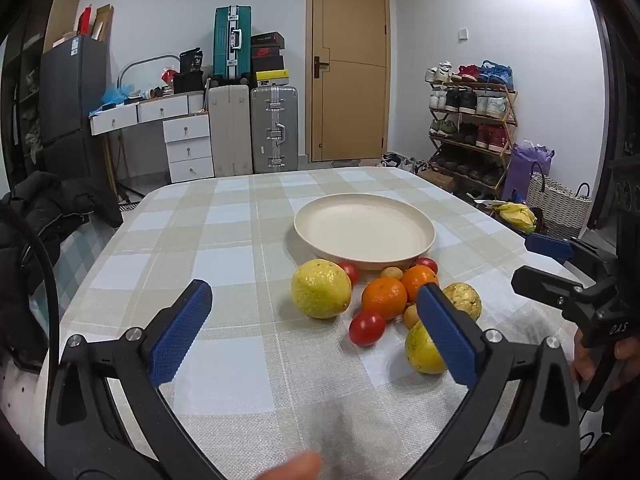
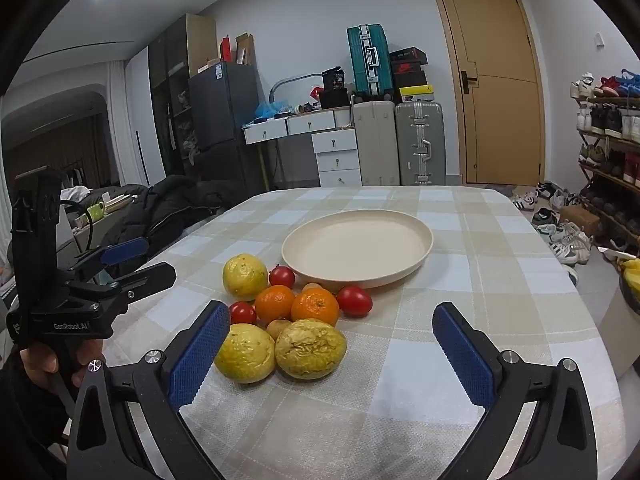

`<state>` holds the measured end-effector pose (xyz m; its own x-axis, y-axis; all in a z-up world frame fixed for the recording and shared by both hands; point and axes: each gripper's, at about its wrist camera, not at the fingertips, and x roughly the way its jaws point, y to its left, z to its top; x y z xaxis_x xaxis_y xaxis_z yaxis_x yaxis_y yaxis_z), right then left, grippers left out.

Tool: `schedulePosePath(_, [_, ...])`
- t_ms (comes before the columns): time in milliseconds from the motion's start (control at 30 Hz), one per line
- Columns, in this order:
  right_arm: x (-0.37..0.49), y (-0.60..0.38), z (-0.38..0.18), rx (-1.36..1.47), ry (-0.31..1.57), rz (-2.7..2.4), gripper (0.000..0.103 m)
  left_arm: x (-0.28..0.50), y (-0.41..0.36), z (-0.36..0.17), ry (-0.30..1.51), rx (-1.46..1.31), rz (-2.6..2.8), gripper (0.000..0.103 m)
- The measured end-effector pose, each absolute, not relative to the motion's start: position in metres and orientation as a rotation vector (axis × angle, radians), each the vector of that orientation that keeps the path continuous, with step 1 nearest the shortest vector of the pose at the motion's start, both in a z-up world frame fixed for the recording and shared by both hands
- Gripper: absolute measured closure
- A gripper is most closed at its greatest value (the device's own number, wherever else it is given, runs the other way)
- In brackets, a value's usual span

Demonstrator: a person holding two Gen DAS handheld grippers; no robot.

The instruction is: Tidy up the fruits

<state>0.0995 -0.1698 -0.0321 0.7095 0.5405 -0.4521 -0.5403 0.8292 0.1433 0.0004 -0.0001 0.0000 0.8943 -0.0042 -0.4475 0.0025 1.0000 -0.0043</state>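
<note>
Left wrist view: left gripper (image 1: 316, 332) w/ blue pads spread wide, nothing between, above checked tablecloth (image 1: 224, 264). Pile of yellow, orange & red fruits (image 1: 384, 304) lay just in front of round cream plate (image 1: 364, 232); plate bare. Right wrist view: right gripper (image 2: 332, 354) also spread wide, holding nothing; fruits (image 2: 292, 320) near its left pad, plate (image 2: 356, 248) beyond

Lettering "GenRobot.AI", white on black: body of the left claw (image 2: 138, 266), lower left of the right wrist view. Letters "DAS", white on black: body of the right claw (image 1: 548, 266), right edge of the left wrist view. Other labels too small to read.
</note>
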Motion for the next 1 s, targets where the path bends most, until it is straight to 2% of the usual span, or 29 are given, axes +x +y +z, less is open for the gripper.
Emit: schedulePosePath(1000, [0.0983,-0.1688,-0.0334,-0.002,0.501,0.598,0.0,-0.0015,0.0006,0.0004,0.449,-0.015,0.0,0.001])
